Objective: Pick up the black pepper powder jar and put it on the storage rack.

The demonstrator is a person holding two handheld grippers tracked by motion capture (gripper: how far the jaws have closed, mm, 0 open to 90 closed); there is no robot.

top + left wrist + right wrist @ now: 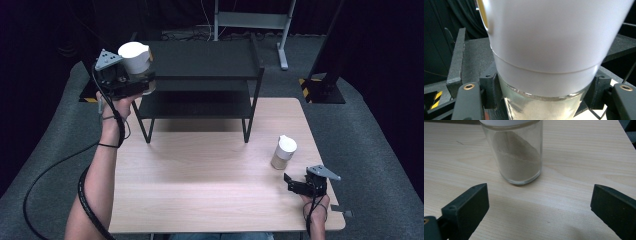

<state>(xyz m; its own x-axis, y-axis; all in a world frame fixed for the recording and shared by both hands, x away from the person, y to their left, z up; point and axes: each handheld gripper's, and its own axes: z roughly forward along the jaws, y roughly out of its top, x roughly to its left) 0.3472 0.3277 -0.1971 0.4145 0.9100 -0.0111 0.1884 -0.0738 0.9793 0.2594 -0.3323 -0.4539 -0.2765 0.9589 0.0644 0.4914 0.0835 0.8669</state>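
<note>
I hold the first jar clamped in my left gripper over the black rack; next it probably goes on the top shelf. My right gripper waits with jaws wide and empty, near the second jar on the table.

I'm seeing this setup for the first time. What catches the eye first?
The left gripper holds a white-lidded glass jar raised beside the top of the black shelf. A second jar of pale powder stands on the wooden table, just ahead of the open right gripper.
</note>
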